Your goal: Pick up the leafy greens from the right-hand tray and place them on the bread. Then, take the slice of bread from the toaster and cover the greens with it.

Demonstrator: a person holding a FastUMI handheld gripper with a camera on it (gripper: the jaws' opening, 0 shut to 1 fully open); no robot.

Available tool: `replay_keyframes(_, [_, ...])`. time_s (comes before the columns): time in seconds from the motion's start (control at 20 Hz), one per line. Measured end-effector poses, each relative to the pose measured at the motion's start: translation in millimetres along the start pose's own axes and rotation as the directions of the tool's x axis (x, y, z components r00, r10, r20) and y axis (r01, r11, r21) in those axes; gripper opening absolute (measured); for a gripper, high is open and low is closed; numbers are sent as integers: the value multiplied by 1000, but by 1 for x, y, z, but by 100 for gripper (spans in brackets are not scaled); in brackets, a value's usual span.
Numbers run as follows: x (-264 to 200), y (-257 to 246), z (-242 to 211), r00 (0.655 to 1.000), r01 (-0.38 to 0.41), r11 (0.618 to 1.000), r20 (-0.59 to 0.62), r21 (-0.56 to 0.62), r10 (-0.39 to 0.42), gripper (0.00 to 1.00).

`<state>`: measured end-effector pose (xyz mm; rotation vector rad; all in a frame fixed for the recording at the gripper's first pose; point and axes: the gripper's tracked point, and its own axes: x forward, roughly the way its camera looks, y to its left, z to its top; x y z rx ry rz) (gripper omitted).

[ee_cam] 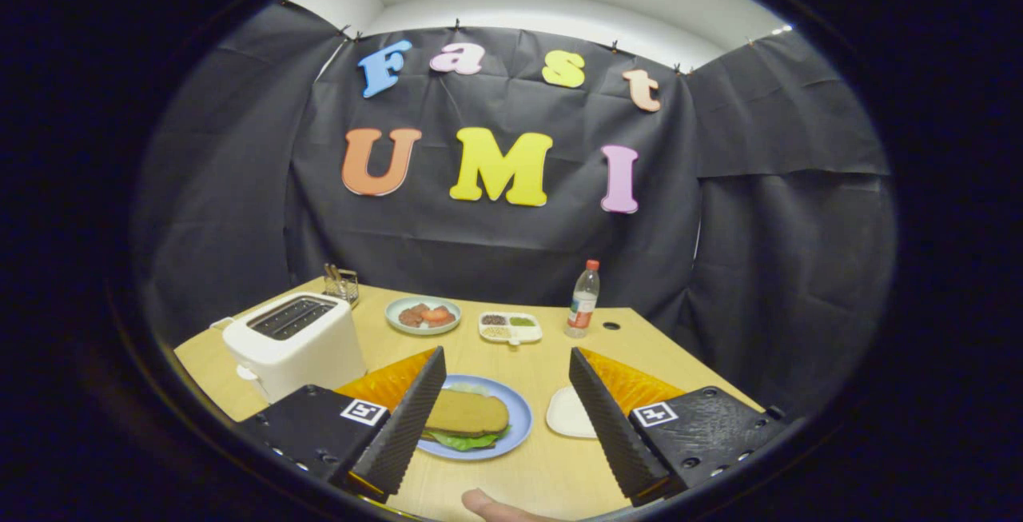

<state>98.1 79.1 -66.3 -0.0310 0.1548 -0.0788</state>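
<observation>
A brown slice of bread (pixel 466 412) lies on top of leafy greens (pixel 463 440) on a blue plate (pixel 519 418), between my fingers and close to the left one. Green leaf edges stick out under the slice at its near side. The white toaster (pixel 294 343) stands to the left beyond my left finger, and its slots look dark. A small white tray (pixel 569 414) sits right of the blue plate, just inside my right finger (pixel 611 426). My gripper (pixel 503 426) is open above the table with nothing between its fingers.
At the back of the wooden table (pixel 543 466) stand a pale plate with red food pieces (pixel 423 316), a white divided dish (pixel 510 327) and a plastic bottle (pixel 584 299). A small metal rack (pixel 341 283) stands behind the toaster. A fingertip (pixel 487 504) shows at the near edge.
</observation>
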Motion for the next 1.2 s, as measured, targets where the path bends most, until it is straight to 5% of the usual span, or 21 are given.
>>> replay_keyframes(0.55, [-125, -24, 44, 986, -60, 998, 157, 5, 58, 95])
replay_keyframes(1.2, [-125, -26, 24, 985, -94, 996, 143, 8, 92, 95])
